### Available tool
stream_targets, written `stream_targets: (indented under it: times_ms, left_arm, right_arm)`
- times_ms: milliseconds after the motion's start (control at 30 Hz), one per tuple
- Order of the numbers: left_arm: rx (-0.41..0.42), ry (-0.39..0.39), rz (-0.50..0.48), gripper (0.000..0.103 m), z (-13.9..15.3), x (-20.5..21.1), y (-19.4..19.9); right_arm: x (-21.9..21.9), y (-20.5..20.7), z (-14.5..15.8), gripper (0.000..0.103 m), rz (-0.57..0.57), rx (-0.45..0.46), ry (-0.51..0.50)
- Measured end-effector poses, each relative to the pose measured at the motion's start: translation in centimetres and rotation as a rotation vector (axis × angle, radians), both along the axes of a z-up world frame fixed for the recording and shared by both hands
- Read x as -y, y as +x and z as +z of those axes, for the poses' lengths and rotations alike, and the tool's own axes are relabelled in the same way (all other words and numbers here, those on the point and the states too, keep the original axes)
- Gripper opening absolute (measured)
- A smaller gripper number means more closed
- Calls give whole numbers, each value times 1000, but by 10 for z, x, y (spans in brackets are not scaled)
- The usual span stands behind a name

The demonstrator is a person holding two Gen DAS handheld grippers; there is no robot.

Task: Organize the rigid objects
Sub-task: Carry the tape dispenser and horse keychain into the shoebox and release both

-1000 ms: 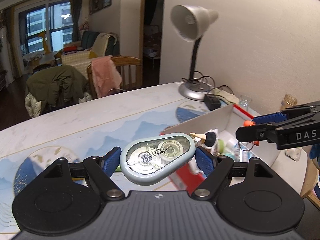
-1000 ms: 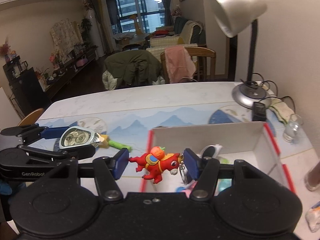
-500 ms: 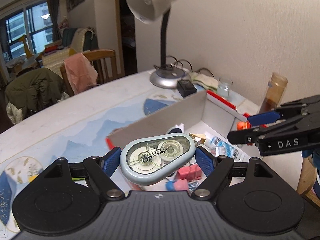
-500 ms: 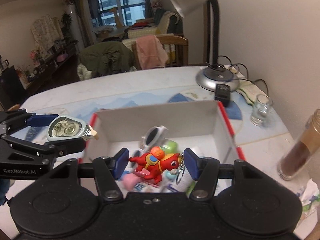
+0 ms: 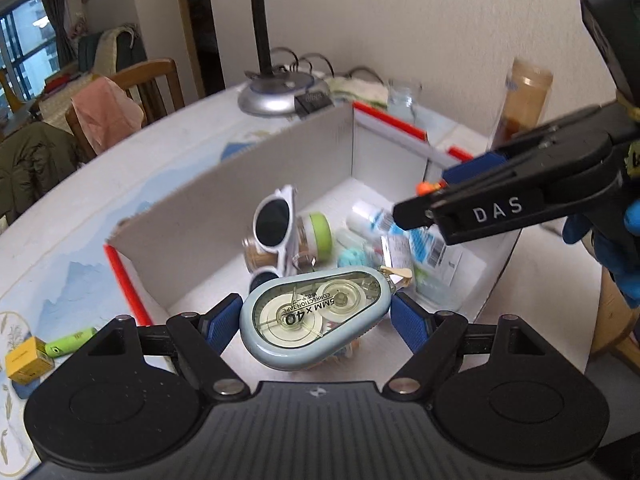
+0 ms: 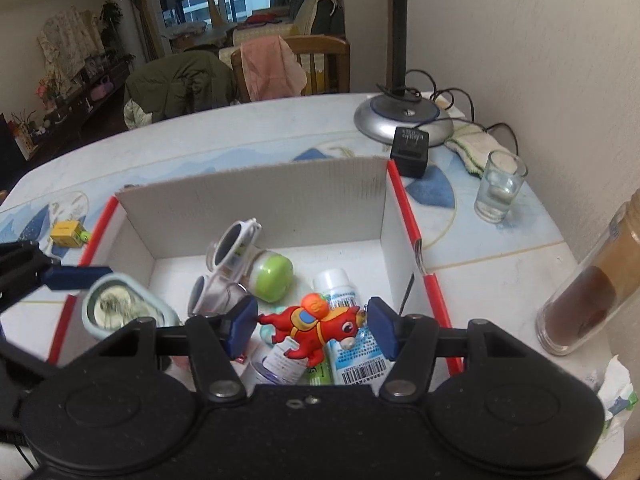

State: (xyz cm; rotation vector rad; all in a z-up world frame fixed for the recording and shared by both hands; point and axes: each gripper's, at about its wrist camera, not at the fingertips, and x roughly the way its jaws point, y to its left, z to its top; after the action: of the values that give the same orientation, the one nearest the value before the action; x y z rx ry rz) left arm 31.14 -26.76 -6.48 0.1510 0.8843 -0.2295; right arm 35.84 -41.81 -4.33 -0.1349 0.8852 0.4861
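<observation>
Pale tabletop (image 6: 256, 136) is occupied by an open cardboard box (image 6: 256, 200). Above its contents, a correction tape (image 5: 316, 316) is clamped in the left gripper (image 5: 316, 320) and a red horse toy (image 6: 316, 330) in the right gripper (image 6: 312, 326). Depositing appears underway; release over free floor is called for next.

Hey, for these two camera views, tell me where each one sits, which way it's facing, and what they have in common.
Left wrist: on the left gripper, angled down into the box; its fingers clamp a correction tape; the right gripper and a blue-gloved hand show at right.
Right wrist: on the right gripper, angled down into the box; its fingers clamp a red horse toy; the left gripper enters at left.
Shared: box, sunglasses, lamp base, glass.
</observation>
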Motion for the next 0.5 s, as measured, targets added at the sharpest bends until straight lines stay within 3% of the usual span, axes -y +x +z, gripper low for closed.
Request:
stream_targets:
  times_ms: [233,500]
  left_arm:
    - [-60,15,49,81,-19,-1,15]
    - [-121,-50,57,81,-25,-5,26]
  right_arm:
    - [-8,16,-17,60,2,-9,-31]
    - [-16,24,-32,60,18,-39,-62]
